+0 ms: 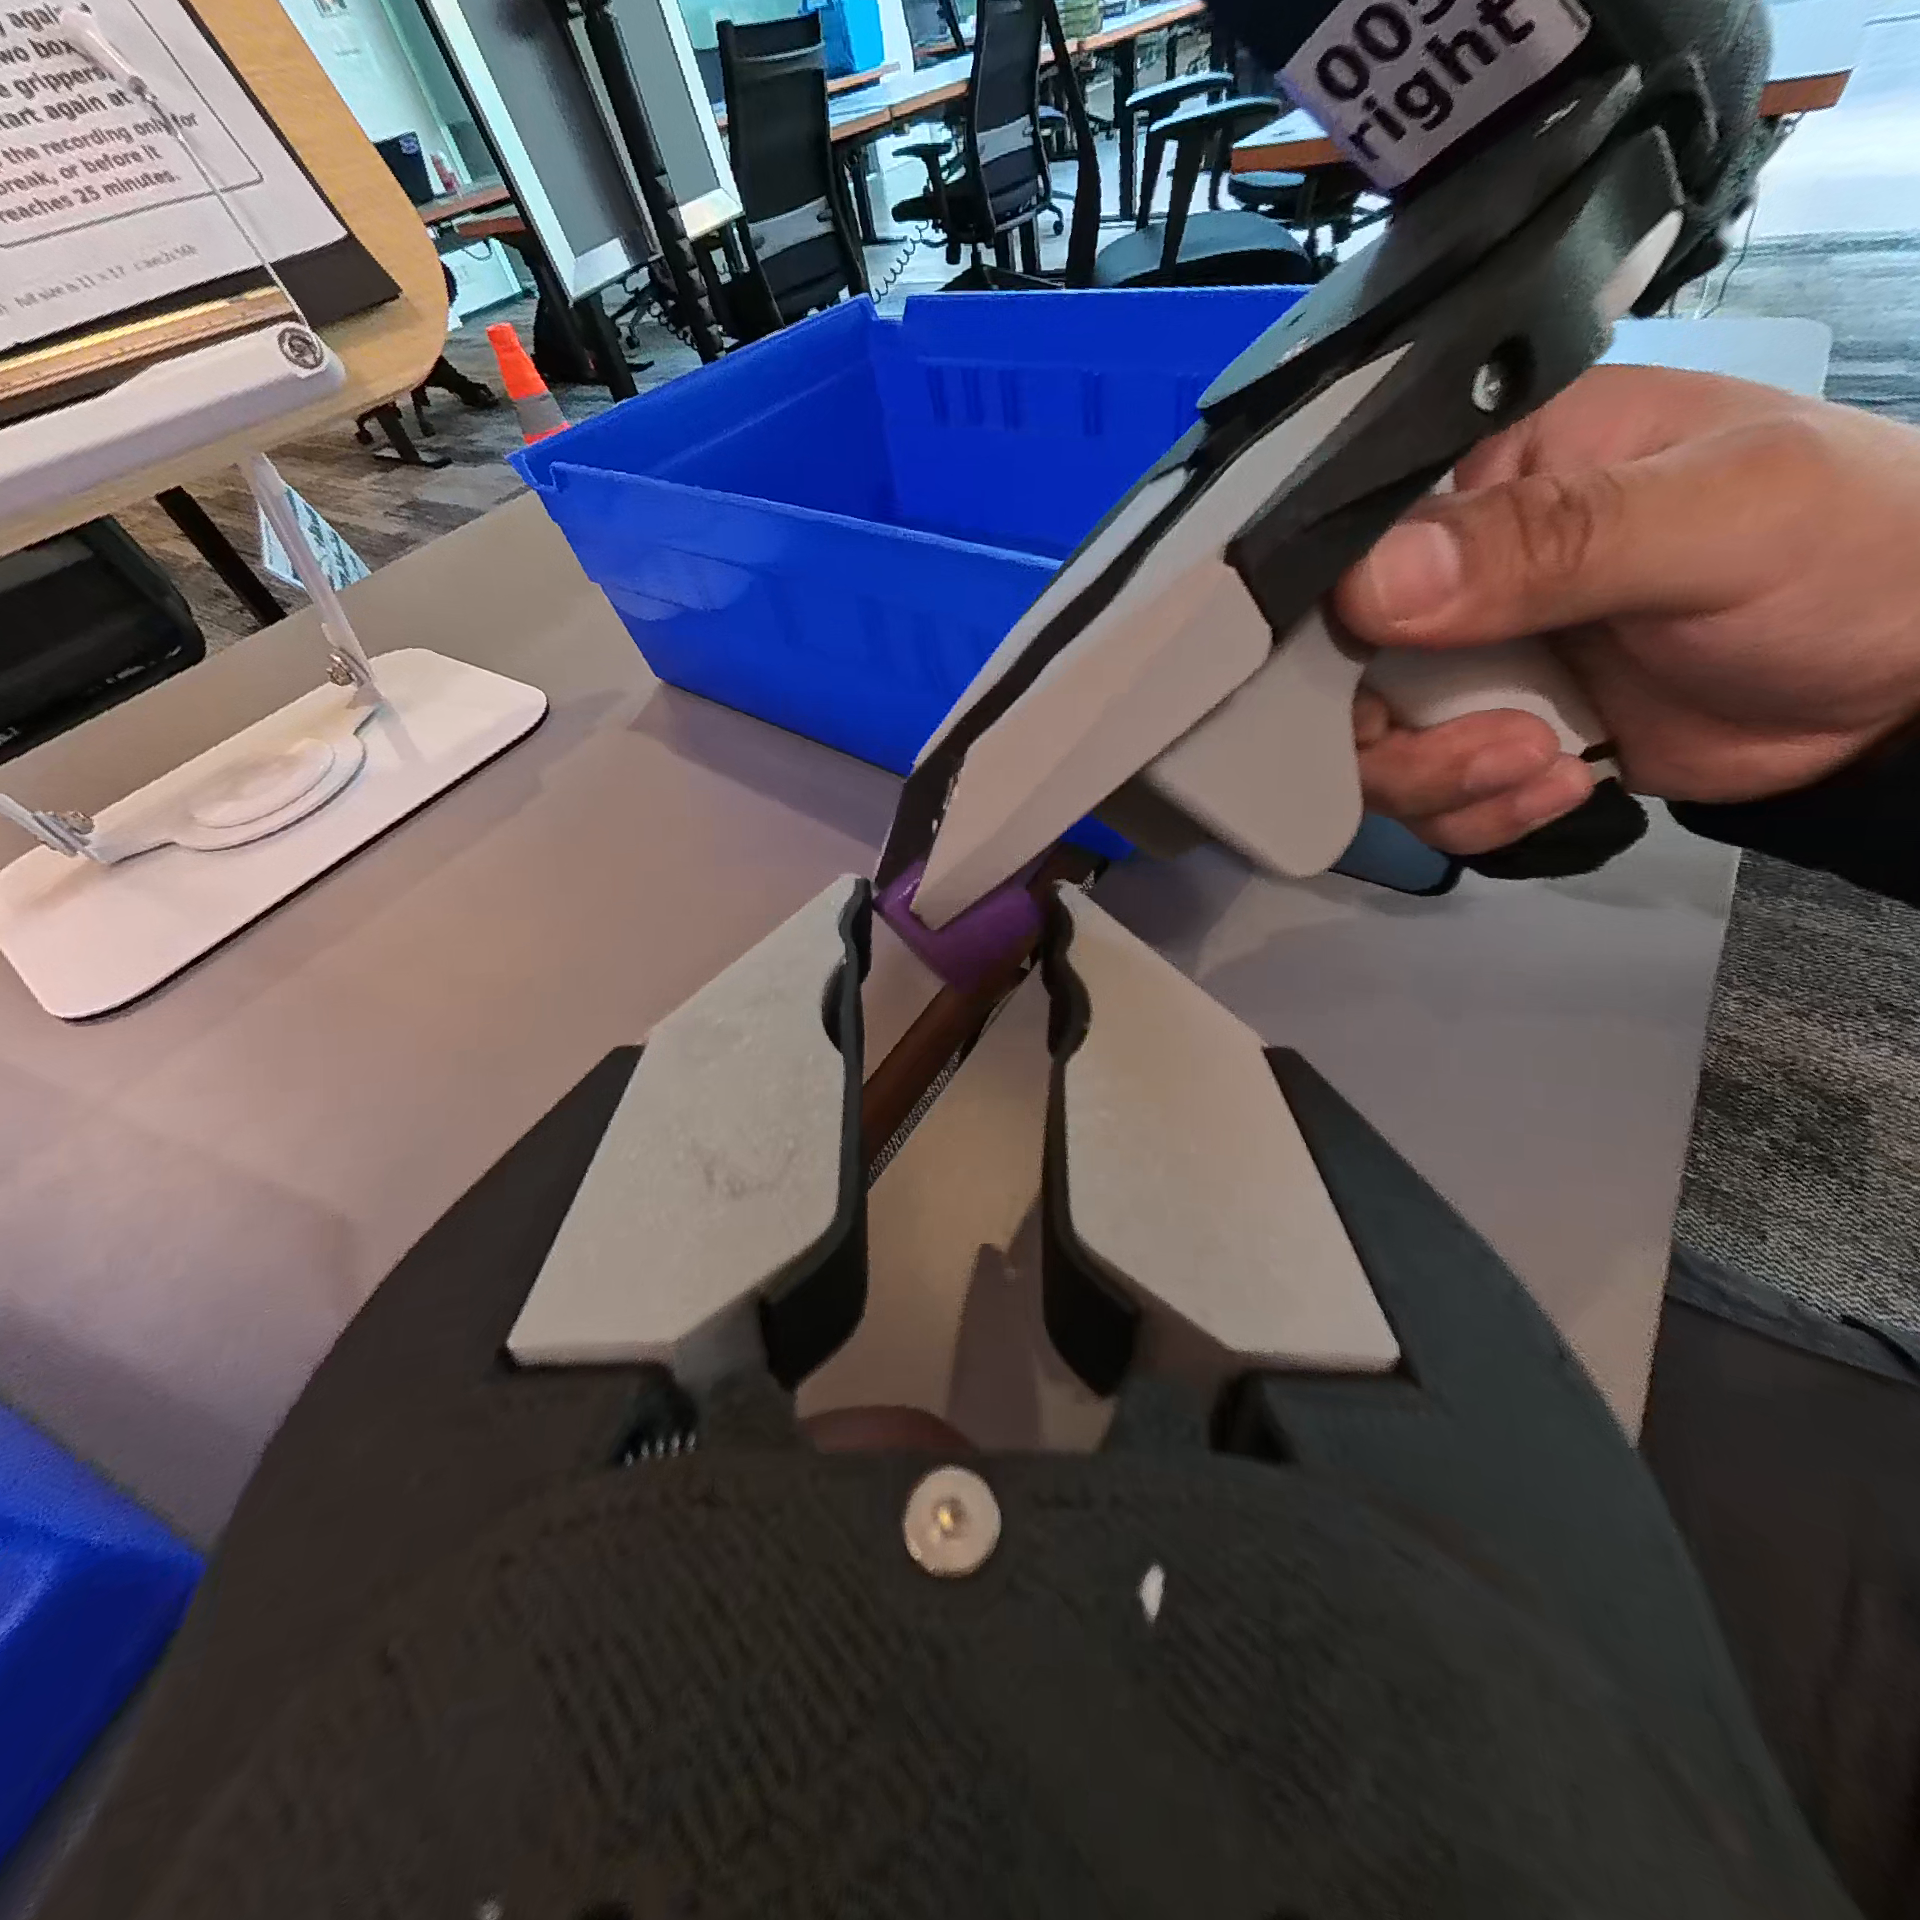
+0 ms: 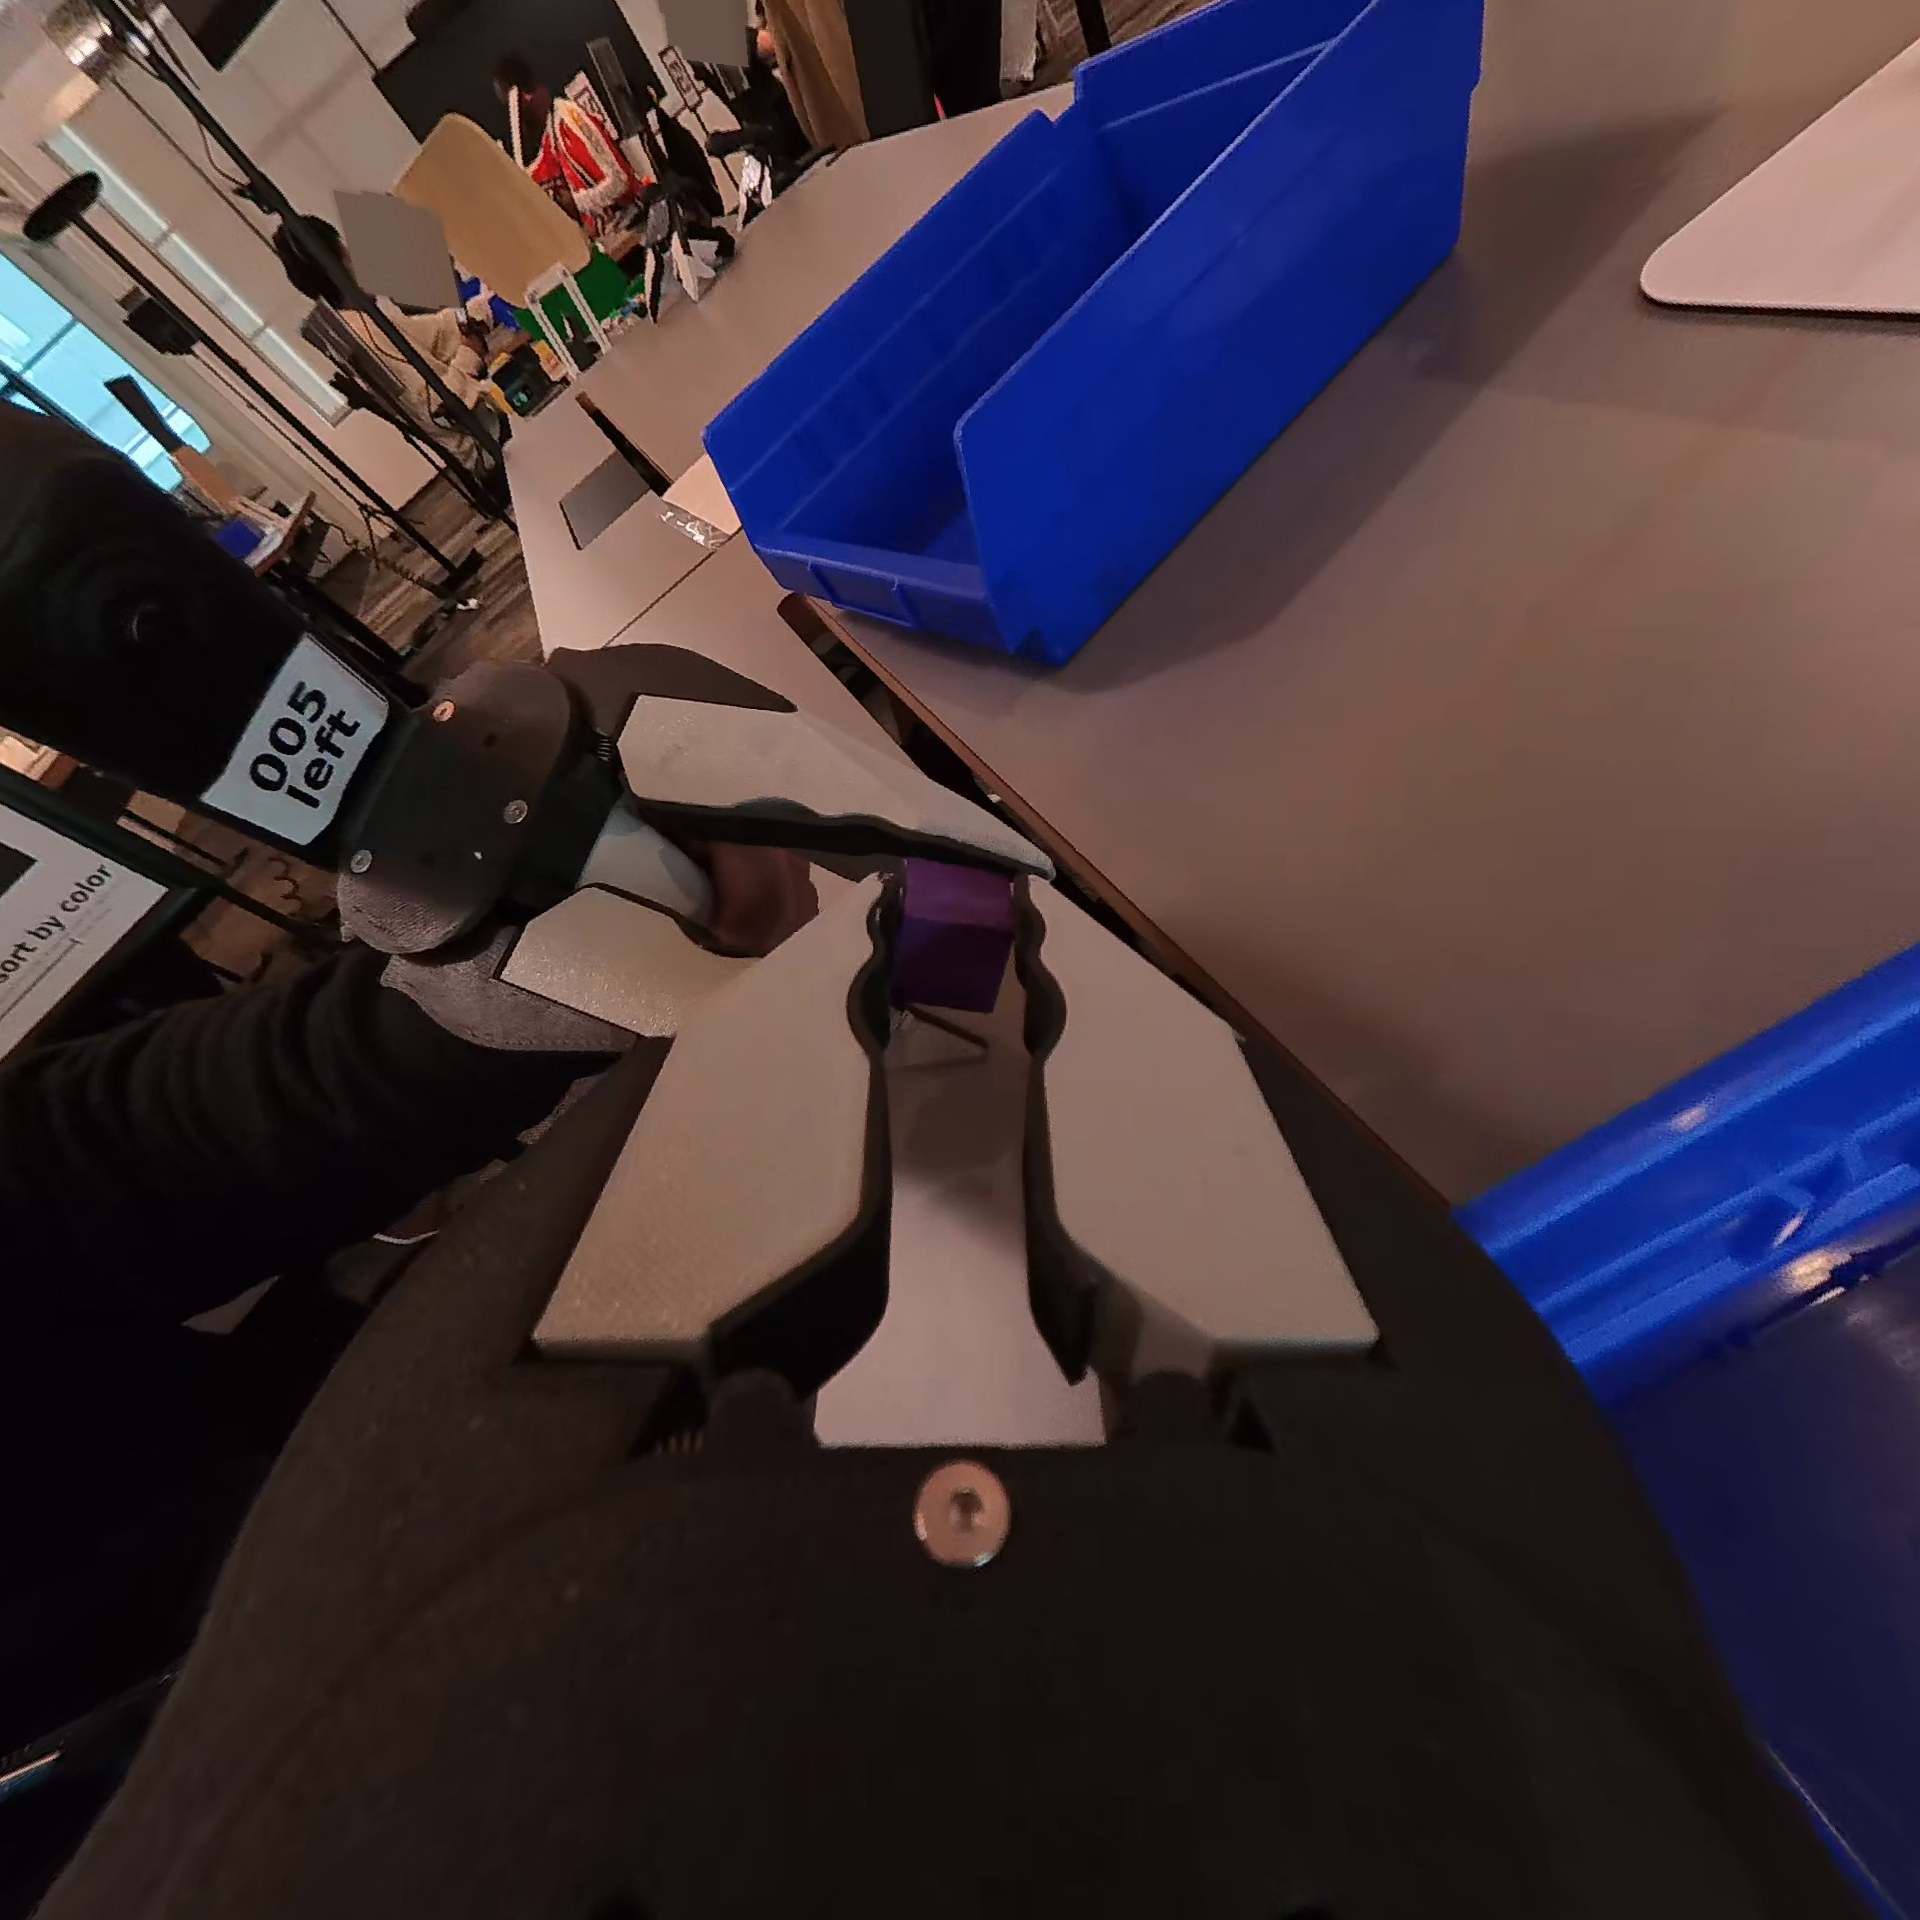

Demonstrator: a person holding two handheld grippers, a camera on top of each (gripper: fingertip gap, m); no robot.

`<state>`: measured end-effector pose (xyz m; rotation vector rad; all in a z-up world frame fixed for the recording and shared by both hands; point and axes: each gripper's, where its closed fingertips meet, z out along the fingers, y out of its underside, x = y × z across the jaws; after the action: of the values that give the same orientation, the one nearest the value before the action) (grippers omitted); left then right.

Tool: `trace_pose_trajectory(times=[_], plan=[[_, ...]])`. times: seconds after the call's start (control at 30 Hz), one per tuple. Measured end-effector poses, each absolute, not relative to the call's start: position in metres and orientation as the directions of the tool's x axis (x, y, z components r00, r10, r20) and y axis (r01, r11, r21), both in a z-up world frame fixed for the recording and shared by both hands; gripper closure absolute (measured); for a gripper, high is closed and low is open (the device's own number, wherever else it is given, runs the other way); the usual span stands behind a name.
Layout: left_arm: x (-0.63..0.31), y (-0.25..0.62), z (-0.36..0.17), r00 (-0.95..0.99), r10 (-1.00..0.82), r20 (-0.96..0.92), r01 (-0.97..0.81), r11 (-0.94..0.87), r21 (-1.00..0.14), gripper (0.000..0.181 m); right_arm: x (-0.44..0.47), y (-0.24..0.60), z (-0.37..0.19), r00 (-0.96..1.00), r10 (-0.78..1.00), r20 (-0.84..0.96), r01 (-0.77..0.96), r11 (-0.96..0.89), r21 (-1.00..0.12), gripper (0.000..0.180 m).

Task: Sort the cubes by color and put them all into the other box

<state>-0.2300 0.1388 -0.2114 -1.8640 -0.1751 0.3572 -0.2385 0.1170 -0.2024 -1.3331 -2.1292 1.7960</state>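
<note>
A purple cube (image 1: 971, 940) is held in the air between both grippers, above a brown table edge. My left gripper (image 1: 958, 912) has its fingertips tight against the cube's two sides. My right gripper (image 1: 940, 883) comes down from the upper right, held by a hand (image 1: 1662, 623), and one grey finger covers the cube's top. In the right wrist view the cube (image 2: 951, 945) sits between the right gripper's (image 2: 953, 914) fingertips, and the left gripper's upper finger (image 2: 831, 800) lies across the top of it. A blue box (image 1: 790, 582) stands just beyond.
The divided blue box (image 2: 1091, 364) stands on the grey table (image 2: 1455, 727); the part of its inside that shows looks empty. A second blue box (image 2: 1714, 1195) is close on the right, and its corner (image 1: 62, 1558) shows lower left. A white stand base (image 1: 260, 790) holds a sign.
</note>
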Motion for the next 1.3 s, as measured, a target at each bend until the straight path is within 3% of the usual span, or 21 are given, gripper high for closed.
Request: trace_pose_trajectory(times=[0.47,0.67,0.87,1.03,1.13,1.3], plan=[[-0.232,0.132,-0.220,0.941,0.302,-0.151,-0.044,-0.333,-0.942,0.151,-0.243,0.116,-0.205,-0.613,0.691,-0.384,0.529,-0.003,-0.849,0.159],[-0.236,0.125,-0.243,0.946,0.304,-0.110,0.031,-0.422,-0.906,0.151,-0.246,0.127,-0.198,-0.594,0.728,-0.343,0.494,-0.008,-0.870,0.155],[-0.265,0.089,-0.241,0.881,0.440,-0.172,0.068,-0.479,-0.875,0.151,-0.247,0.136,-0.196,-0.574,0.748,-0.333,0.484,-0.018,-0.875,0.154],[-0.315,0.015,-0.186,0.733,0.616,-0.286,0.013,-0.434,-0.901,0.151,-0.249,0.150,-0.183,-0.556,0.760,-0.336,0.444,-0.070,-0.893,0.154],[-0.356,-0.033,-0.178,0.638,0.716,-0.283,0.122,-0.457,-0.881,0.151,-0.251,0.153,-0.181,-0.551,0.759,-0.345,0.441,-0.086,-0.893,0.154],[-0.406,-0.084,-0.215,0.565,0.793,-0.229,0.374,-0.493,-0.786,0.151,-0.251,0.150,-0.182,-0.555,0.760,-0.338,0.443,-0.073,-0.894,0.154]])
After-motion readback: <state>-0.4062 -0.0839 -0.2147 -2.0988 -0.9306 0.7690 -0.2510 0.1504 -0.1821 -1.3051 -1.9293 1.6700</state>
